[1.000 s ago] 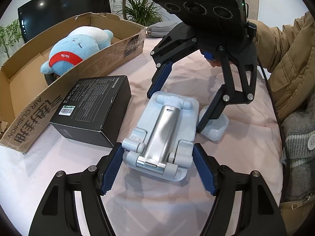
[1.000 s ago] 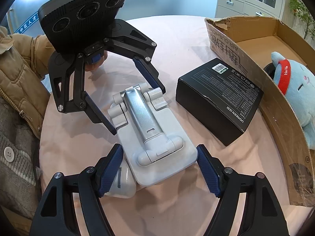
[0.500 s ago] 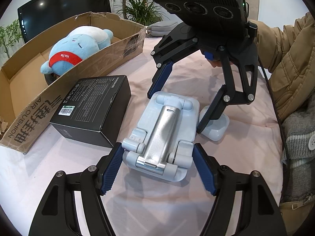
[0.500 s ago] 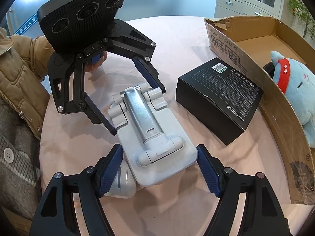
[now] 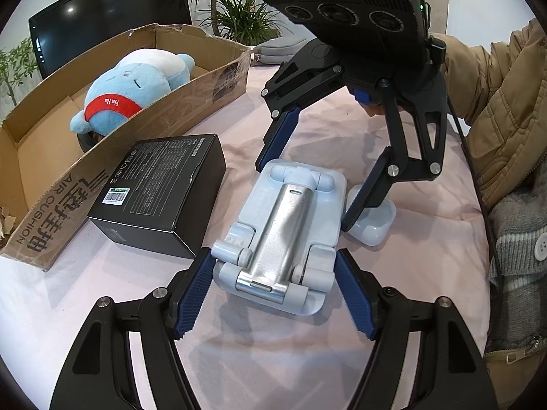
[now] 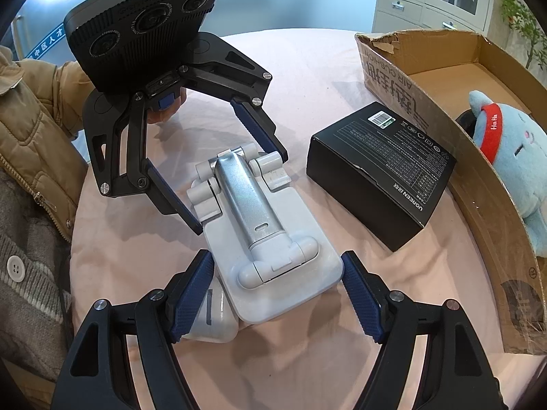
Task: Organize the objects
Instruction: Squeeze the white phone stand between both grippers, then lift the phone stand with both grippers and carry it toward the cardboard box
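A white folded phone stand (image 5: 287, 212) (image 6: 246, 205) with a silver arm lies flat on the pink tablecloth. My left gripper (image 5: 271, 253) (image 6: 241, 191) straddles its hinged end, with the blue pads against both sides. From the opposite end my right gripper (image 6: 277, 256) (image 5: 302, 196) clamps the wider base the same way. A small white earbud case (image 5: 371, 225) (image 6: 212, 321) sits beside the stand, partly under one right-gripper finger. A black product box (image 5: 160, 184) (image 6: 383, 171) rests next to the stand.
An open cardboard box (image 5: 51, 198) (image 6: 495, 212) holds a blue plush toy (image 5: 133, 82) (image 6: 512, 150) beyond the black box. A person's tan sleeve (image 5: 495, 102) (image 6: 27, 119) is behind the grippers. A grey pouch (image 5: 280, 48) lies at the table's far edge.
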Available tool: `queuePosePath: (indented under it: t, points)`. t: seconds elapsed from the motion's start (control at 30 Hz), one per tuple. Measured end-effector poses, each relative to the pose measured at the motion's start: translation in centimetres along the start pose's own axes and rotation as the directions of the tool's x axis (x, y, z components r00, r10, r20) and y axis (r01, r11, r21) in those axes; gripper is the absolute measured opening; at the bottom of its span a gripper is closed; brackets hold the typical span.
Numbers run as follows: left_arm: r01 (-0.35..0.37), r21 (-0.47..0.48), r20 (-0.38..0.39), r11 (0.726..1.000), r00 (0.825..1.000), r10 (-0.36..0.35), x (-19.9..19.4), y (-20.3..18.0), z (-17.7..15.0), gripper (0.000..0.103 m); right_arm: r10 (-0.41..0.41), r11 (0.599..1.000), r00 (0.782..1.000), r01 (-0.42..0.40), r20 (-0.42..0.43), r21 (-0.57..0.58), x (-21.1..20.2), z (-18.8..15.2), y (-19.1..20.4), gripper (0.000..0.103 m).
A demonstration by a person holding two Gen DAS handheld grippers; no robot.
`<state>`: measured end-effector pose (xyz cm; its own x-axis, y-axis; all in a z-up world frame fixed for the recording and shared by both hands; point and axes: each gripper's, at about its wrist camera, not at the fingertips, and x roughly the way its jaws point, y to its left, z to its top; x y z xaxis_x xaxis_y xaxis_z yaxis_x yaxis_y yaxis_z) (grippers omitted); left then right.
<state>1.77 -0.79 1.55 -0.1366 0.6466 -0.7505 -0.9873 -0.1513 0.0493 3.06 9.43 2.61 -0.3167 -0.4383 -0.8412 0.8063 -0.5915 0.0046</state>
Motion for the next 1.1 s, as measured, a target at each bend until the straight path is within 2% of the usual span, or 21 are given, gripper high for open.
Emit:
queuePosePath:
  t: [0.87,1.1]
  points:
    - [-0.032,0.051,0.017,0.998,0.999,0.031,-1.5,-1.6,0.9,0.070,-0.053,0.998,0.998,0.053,0.018,-0.027,-2.0,0.1,2.0,0.075]
    - [-0.066,0.075,0.025,0.995,0.998,0.065,-2.3,-1.6,1.4,0.070,-0.073,0.995,0.997,0.074,0.018,-0.064,-3.0,0.9,2.4,0.074]
